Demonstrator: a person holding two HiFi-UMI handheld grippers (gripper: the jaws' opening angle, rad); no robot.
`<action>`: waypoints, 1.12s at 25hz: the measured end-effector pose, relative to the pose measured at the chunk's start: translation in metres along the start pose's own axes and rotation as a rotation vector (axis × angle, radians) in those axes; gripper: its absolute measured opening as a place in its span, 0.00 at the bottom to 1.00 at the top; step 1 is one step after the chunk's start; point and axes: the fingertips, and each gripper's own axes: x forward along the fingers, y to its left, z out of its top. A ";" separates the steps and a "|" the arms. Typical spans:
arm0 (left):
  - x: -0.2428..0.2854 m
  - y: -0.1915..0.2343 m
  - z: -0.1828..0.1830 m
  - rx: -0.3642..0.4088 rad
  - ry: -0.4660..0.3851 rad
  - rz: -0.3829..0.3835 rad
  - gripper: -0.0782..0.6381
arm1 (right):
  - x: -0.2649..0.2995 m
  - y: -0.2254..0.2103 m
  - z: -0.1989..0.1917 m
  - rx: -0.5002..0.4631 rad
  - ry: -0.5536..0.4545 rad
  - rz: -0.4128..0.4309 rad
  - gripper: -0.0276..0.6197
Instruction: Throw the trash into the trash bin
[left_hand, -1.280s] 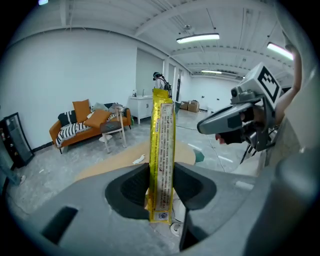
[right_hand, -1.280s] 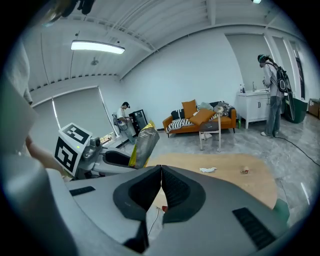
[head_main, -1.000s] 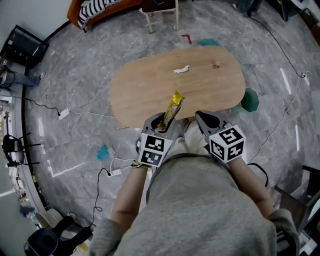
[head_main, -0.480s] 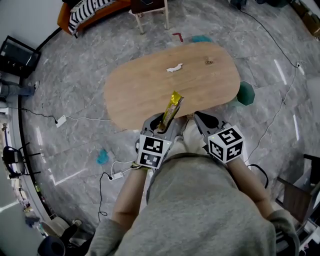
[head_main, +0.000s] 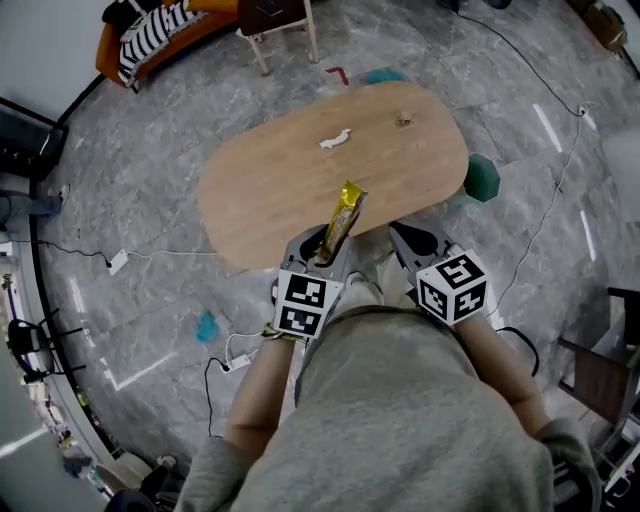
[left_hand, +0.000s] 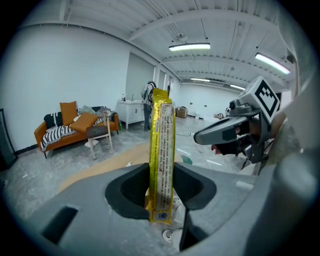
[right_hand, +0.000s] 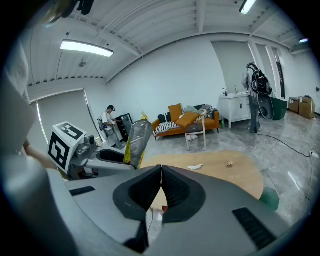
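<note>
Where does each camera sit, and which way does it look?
Head view: on the person's head, facing steeply down at the oval wooden table; grey-shirted torso, left claw and right claw show.
Left gripper view: on the left claw, looking along its jaws, closed on an upright yellow snack wrapper.
Right gripper view: on the right claw, looking along its shut, empty jaws towards the table.
Shared: all three show wrapper and table.

The head camera looked steeply down on the table (head_main: 270, 190); those riding the left gripper (head_main: 322, 246) and right gripper (head_main: 398, 232) faced across it, sofa (right_hand: 212, 120) beyond.
</note>
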 end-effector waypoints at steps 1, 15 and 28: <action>0.001 -0.001 0.001 0.000 -0.002 -0.006 0.31 | -0.001 -0.002 0.001 0.001 -0.003 -0.007 0.06; 0.042 -0.036 0.030 0.033 0.007 -0.065 0.31 | -0.028 -0.056 0.003 0.053 -0.038 -0.059 0.06; 0.095 -0.089 0.070 0.034 0.019 -0.072 0.31 | -0.067 -0.124 0.011 0.061 -0.055 -0.050 0.06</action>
